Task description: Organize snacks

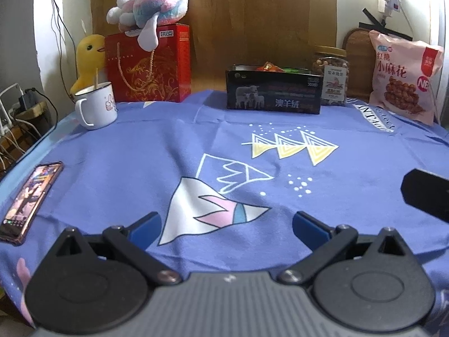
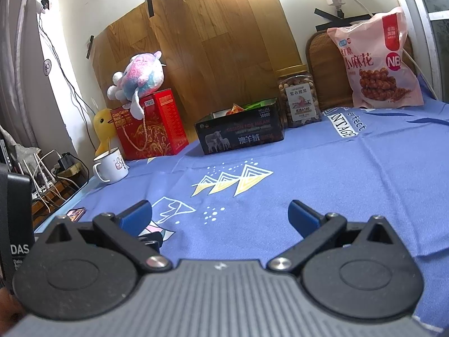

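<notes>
Across the back of the blue cloth (image 1: pixel 112 151) the snacks stand in a row: a dark box (image 1: pixel 273 91) with a few packets already showing inside, a jar of nuts (image 1: pixel 331 82) just beside it, and a pink bag (image 1: pixel 404 75) leaning at the far right. Nothing is in hand, so this looks like a reach not yet begun — the next move calls for going forward to the jar or bag. Both the left gripper (image 1: pixel 226 221) and right gripper (image 2: pixel 220 213) hover low over the near cloth, jaws spread wide and empty, pointing toward the box
</notes>
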A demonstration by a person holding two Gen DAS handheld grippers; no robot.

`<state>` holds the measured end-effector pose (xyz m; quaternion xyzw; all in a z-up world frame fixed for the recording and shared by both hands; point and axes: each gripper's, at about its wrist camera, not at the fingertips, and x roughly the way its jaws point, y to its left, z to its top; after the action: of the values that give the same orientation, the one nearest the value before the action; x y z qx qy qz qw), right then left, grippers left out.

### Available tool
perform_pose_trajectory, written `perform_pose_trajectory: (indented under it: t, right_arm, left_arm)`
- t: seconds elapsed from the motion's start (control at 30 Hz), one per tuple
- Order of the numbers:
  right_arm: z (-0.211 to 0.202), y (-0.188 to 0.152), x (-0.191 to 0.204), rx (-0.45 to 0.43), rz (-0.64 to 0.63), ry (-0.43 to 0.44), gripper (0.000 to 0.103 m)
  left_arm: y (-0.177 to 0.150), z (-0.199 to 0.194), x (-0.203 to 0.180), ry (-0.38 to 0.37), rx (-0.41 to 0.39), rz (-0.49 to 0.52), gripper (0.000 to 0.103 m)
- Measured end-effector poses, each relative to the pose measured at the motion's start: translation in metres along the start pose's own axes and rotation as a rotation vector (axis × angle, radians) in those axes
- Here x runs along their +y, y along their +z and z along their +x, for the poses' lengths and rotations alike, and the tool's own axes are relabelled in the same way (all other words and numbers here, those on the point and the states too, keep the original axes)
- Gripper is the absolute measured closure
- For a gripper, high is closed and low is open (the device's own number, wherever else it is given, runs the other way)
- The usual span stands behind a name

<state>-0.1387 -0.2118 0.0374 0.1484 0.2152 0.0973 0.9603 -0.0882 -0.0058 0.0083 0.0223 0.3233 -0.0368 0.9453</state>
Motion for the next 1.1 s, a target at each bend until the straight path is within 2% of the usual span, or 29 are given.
perform_pose_trajectory:
  t: [0.27,0.6,1.1]
  right_arm:
    - [-0.0002,0.0001,-0.0003,0.000,0.001,0.000,0.000]
    - [-0.0001,-0.0026,0.0023,0.003,0.003,0.003,0.000]
    - [-0.0005,-0.0038,0.0027,0.004,0.004,0.003,0.000]
  left_arm:
    - [-0.0001,-0.0026,-0.0002,-0.034,-0.011,-0.002,0.000]
    - [-0.0025,0.0018,0.0015,-0.067,0.039,-0.014,0.000]
    - [-0.0053,0.0001,-0.0029,-0.063,0.044,0.006,0.000]
